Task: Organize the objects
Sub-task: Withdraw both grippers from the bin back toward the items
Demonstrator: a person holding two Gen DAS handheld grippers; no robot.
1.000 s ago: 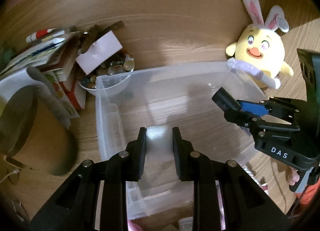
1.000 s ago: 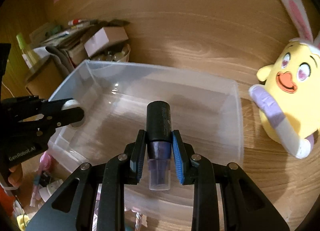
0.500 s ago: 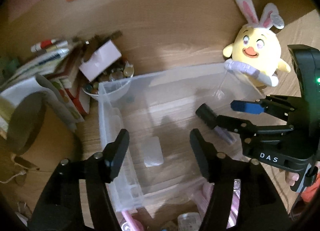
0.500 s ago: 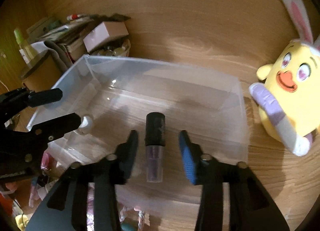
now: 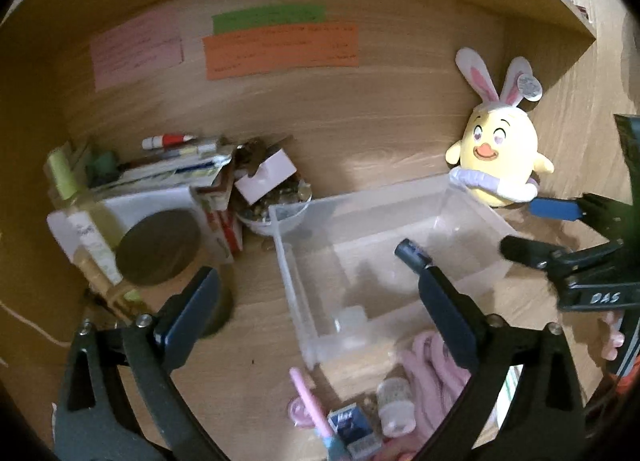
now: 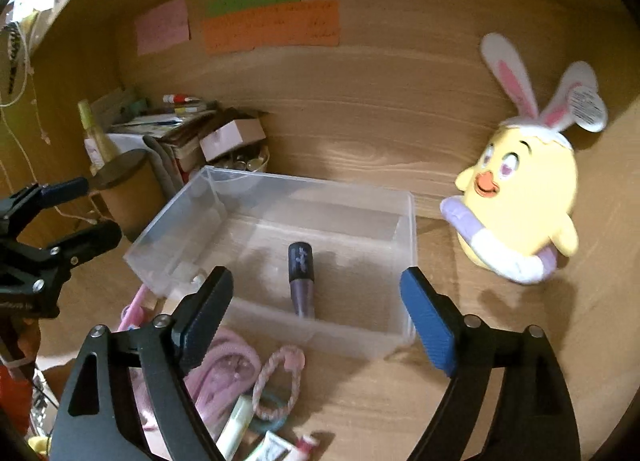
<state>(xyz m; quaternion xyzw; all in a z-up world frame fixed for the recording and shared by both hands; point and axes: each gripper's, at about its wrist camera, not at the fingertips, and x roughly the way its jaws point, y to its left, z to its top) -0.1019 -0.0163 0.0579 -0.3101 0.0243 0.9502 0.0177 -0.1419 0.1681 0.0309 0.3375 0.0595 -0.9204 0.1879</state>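
Observation:
A clear plastic bin (image 5: 472,203) (image 6: 408,221) stands on the wooden desk. A purple tube with a black cap (image 6: 301,279) (image 5: 412,255) lies inside it, and a small clear block (image 5: 352,317) lies near its front left corner. My left gripper (image 5: 316,297) is open and empty, above the bin's near left side. My right gripper (image 6: 316,309) is open and empty, above the bin's near edge. Loose small items lie in front of the bin: a pink cord (image 5: 432,365) (image 6: 224,373), hair ties (image 6: 280,377), a pink pen (image 5: 308,393), a small blue box (image 5: 352,427).
A yellow bunny plush (image 5: 498,159) (image 6: 520,205) sits right of the bin. At the left are stacked books (image 5: 168,173), a bowl of small bits (image 5: 276,205), a brown round lid (image 5: 158,245) and a bottle (image 5: 86,221). Coloured notes (image 5: 280,49) hang on the back wall.
Both grippers opened and let go: the clear block and the purple tube dropped into the bin. Both grippers then pulled back and up, away from the bin.

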